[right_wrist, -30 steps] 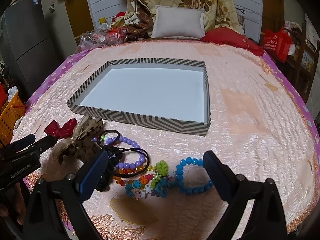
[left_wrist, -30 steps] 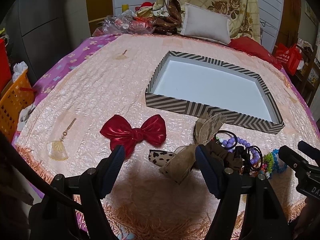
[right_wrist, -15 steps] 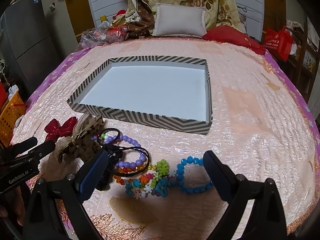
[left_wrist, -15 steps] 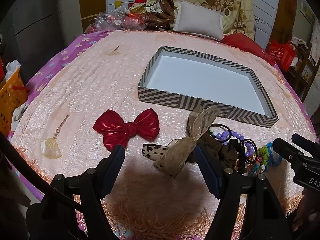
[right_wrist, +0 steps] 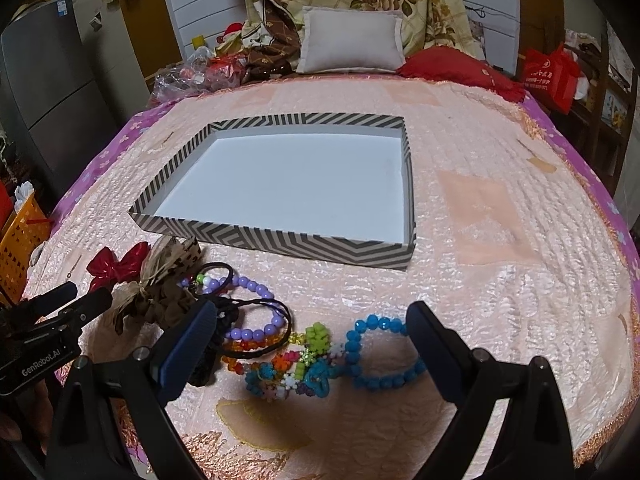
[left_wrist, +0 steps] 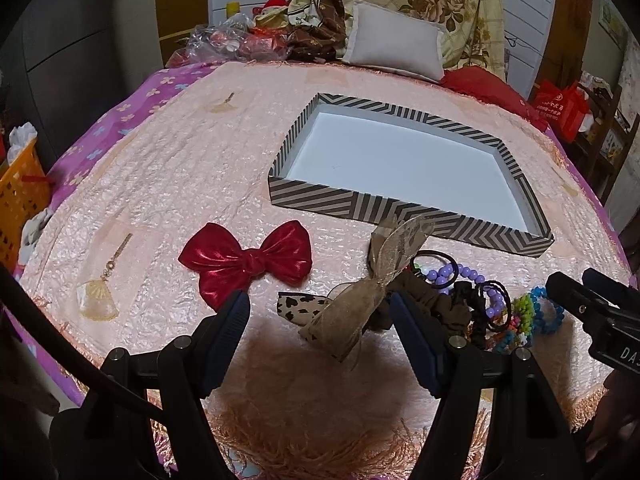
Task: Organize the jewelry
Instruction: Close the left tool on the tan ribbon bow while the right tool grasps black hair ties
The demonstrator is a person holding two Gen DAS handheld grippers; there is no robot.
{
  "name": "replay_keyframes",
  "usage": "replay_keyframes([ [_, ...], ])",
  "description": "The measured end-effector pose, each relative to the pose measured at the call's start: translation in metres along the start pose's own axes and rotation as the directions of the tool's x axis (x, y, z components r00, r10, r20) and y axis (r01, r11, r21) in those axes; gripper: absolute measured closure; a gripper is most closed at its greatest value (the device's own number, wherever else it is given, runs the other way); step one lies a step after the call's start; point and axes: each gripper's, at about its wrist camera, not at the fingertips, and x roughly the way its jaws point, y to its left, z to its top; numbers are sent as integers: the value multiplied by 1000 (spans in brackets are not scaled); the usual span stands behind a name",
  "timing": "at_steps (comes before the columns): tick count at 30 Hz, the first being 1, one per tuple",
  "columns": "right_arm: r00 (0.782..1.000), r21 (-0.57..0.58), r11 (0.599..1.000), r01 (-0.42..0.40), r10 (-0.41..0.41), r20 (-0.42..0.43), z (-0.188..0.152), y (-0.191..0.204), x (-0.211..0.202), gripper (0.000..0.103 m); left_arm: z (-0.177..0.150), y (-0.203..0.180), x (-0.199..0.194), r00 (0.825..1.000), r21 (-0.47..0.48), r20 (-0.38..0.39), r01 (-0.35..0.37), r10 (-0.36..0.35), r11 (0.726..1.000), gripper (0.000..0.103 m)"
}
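Where bows lie, two [left_wrist: 246,264] beside one box [left_wrist: 404,168].

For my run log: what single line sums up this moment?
left claw: open, empty | right claw: open, empty | striped tray: empty | accessories on bedspread

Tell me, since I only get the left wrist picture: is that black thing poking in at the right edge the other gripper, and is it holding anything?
Observer: Yes. In the right wrist view the right gripper has its fingers wide apart and holds nothing.
Operator: What lies in front of it?
Observer: The blue bracelet shows as one whole ring, lying flat on the bedspread just inside the right-hand finger.
Operator: Is anything in that heap hidden from me?
Observer: An orange bead strand lies against the near side of the purple bracelet.
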Motion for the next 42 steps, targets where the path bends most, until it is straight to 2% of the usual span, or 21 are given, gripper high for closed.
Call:
replay_keyframes([
  [4,1000,-1,1000,-1,1,-5,-1,0,1,5,0,-3,1,1000,13,1,1,-1,1000,46],
  [8,1000,2,1000,-1,1,-14,-3,-3,3,5,-3,-4,12,999,38,-30,23,-22,999,46],
  [13,1000,16,1000,2,-2,-20,-3,-7,7,5,-3,-1,20,993,27,-45,112,-111,993,46],
  [20,999,8,1000,-8,8,-33,-2,-6,15,5,1,-15,40,990,103,-79,124,-116,987,46],
  [21,999,6,1000,-10,11,-36,-2,-5,16,5,1,-18,42,989,115,-84,127,-118,985,51],
  [23,999,3,1000,-11,11,-42,-2,-6,19,5,0,-23,45,989,148,-88,135,-123,980,69],
  [24,999,2,1000,-10,10,-45,-2,-6,20,5,-1,-26,46,988,161,-92,134,-120,978,89],
  [25,999,1,1000,-13,13,-49,-2,-6,21,5,-1,-29,48,988,172,-106,133,-116,976,99],
  [30,998,-19,999,-39,38,-44,-5,-4,19,6,1,-27,38,983,164,-92,175,-161,971,103],
  [31,999,-27,999,-44,43,-28,-5,-3,17,8,3,-24,33,983,159,-80,174,-163,972,103],
  [32,999,-35,998,-51,51,-6,-5,-2,13,19,5,-22,29,984,153,-72,170,-161,973,103],
  [33,998,-45,997,-70,70,5,-6,-1,9,40,7,-20,25,985,146,-62,166,-158,975,103],
  [35,992,-53,990,-128,128,-14,-7,2,8,53,11,-12,15,988,126,-40,154,-150,980,103],
  [39,970,-86,968,-236,229,-85,-15,20,12,57,20,0,-5,990,106,18,136,-139,985,103],
  [42,942,-87,944,-318,305,-138,-22,36,15,58,24,8,-14,991,91,43,121,-125,988,103],
])
